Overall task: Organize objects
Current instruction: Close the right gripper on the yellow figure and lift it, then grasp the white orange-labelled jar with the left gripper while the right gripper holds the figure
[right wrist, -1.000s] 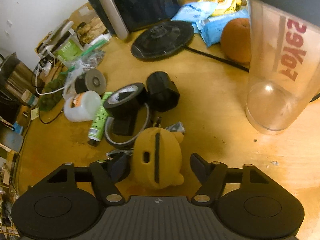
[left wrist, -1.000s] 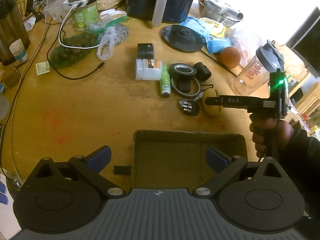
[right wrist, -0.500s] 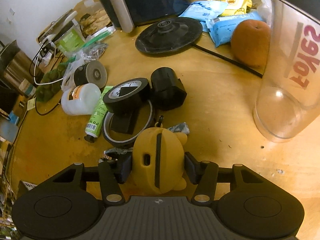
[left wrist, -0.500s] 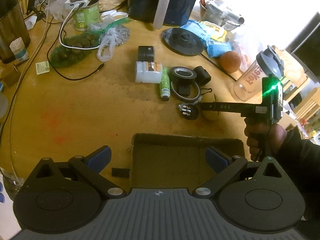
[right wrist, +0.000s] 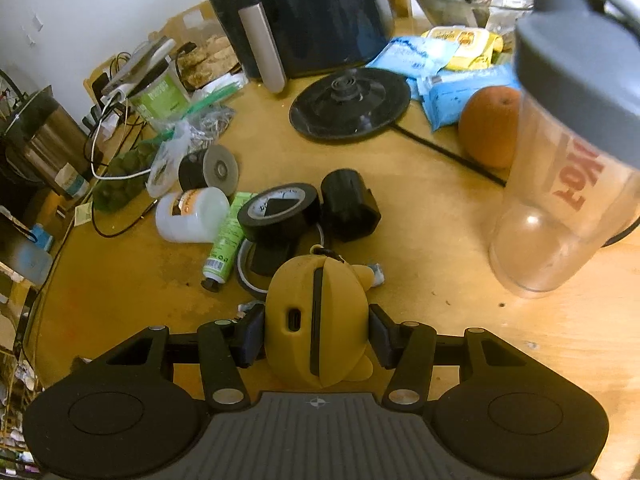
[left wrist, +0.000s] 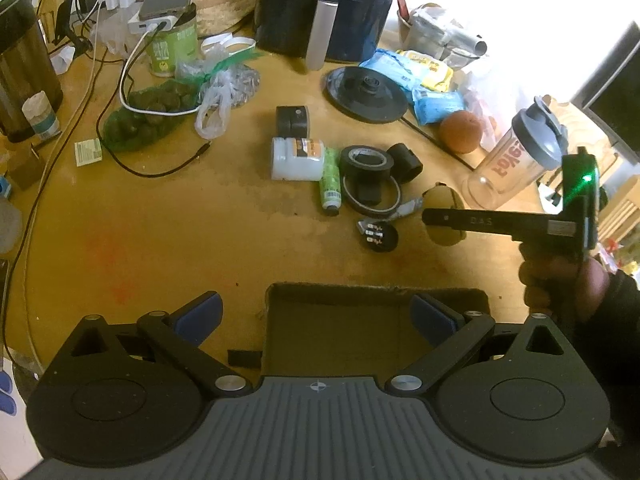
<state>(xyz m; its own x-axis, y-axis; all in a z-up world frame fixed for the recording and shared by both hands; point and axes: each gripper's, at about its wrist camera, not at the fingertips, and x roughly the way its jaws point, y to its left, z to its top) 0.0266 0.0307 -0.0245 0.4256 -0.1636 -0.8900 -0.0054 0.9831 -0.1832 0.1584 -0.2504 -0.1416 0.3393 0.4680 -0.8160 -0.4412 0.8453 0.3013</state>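
Right gripper (right wrist: 317, 334), angled down over the wooden tabletop (right wrist: 420, 248), with both pads clamped on the rounded yellow rubber case (right wrist: 316, 320), which fills the gap between the fingers. Left gripper (left wrist: 316, 316), released and empty, tilted down above the shallow brown cardboard box (left wrist: 344, 336).
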